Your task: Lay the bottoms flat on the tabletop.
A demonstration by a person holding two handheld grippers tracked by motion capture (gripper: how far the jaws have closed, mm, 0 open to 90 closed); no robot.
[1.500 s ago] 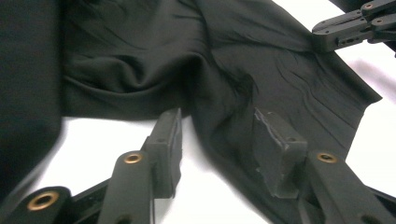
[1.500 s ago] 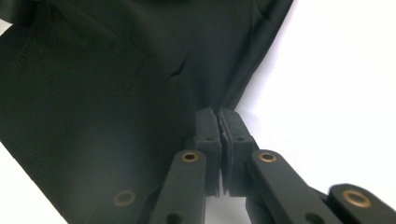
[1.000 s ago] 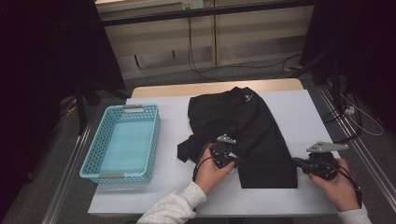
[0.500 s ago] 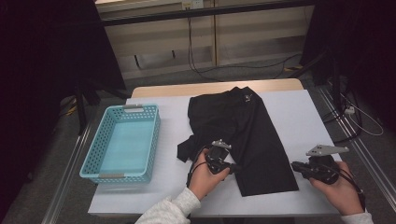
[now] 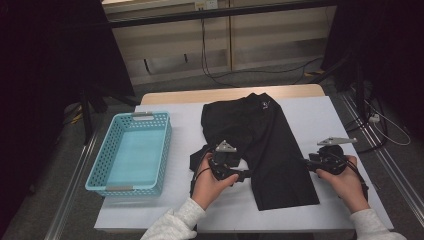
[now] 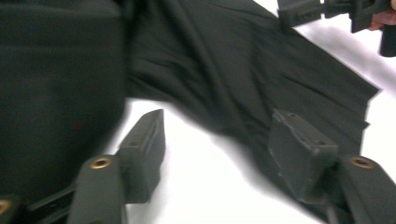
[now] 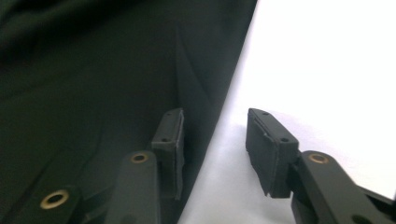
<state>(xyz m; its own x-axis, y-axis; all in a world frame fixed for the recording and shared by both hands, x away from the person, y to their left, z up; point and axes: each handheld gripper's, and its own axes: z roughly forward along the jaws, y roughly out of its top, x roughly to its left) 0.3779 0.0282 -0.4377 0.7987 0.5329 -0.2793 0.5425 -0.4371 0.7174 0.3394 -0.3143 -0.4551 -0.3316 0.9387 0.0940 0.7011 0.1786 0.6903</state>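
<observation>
While both sets of jaws were clamped on the black shorts (image 5: 260, 145) a second ago, they have just been opening: left gripper (image 5: 246, 174) and right gripper (image 5: 306, 163) now stand apart from the cloth, nothing pinched. Shorts lie flat mid-table (image 5: 320, 115), right of the blue basket (image 5: 131, 152), leg hem dropped nearer the front edge.

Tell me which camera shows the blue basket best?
The high view: the blue basket sits whole at the table's left, beside the black garment. The left gripper view and right gripper view look along their tongs at black cloth and white tabletop instead.
</observation>
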